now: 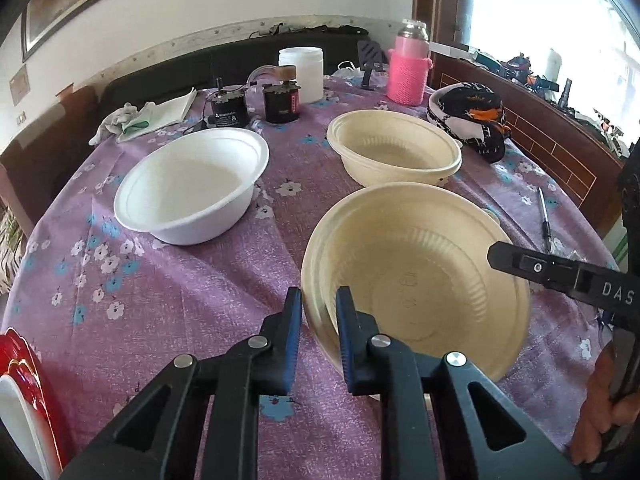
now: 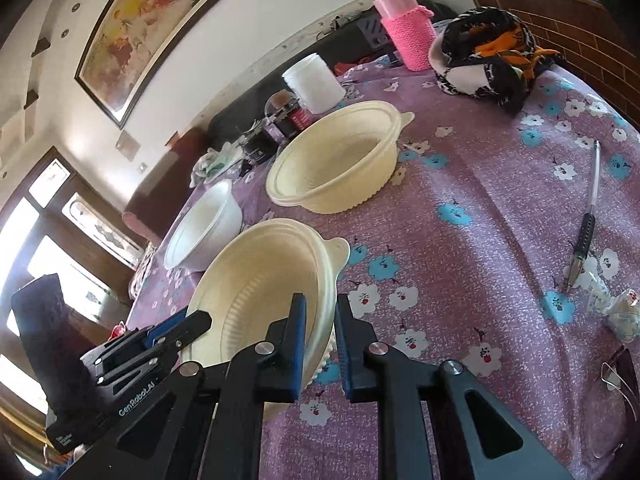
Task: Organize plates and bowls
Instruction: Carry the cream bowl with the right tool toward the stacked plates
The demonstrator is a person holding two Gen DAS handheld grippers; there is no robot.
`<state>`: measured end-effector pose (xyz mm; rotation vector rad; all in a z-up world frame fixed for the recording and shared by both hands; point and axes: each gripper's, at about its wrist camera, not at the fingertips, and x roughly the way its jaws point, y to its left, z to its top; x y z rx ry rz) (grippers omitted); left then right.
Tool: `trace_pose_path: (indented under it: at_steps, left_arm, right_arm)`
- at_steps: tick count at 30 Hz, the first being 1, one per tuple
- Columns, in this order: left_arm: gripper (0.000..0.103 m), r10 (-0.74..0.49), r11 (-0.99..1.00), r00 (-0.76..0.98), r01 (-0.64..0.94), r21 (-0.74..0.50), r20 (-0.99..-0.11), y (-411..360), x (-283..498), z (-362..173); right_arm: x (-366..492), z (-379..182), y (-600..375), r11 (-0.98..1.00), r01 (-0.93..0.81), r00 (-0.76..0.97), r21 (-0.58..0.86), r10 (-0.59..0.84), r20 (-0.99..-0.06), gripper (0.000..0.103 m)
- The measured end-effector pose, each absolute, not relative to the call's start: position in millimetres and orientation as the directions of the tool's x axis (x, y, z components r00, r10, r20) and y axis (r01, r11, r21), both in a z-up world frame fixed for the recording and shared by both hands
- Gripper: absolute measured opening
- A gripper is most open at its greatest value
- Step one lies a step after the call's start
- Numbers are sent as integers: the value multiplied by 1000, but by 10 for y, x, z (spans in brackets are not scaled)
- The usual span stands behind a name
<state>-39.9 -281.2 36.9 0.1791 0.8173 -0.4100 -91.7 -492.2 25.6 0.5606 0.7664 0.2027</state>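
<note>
Purple flowered cloth covers the counter; near its front edge both tongs, left and right, clamp opposite rims of the cream bowl, seemingly light, thin and bendable.

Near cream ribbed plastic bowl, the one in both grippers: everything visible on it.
The near cream ribbed plastic bowl is round, thin-walled, empty, with a stepped rim, fluted sides and a small rim tab. It sits tilted over the purple floral tablecloth. The left gripper pinches one rim side, the right gripper the opposite.
</note>
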Motion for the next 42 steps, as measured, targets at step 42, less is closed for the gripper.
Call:
trace_pose_path:
  at_steps: [42]
  left_arm:
    - [28, -202, 953, 648, 304, 6, -734, -1642, -1005, 332]
  right_arm:
    - [-1187, 285, -3623, 863, -169, 632, 475, 465, -620, 19]
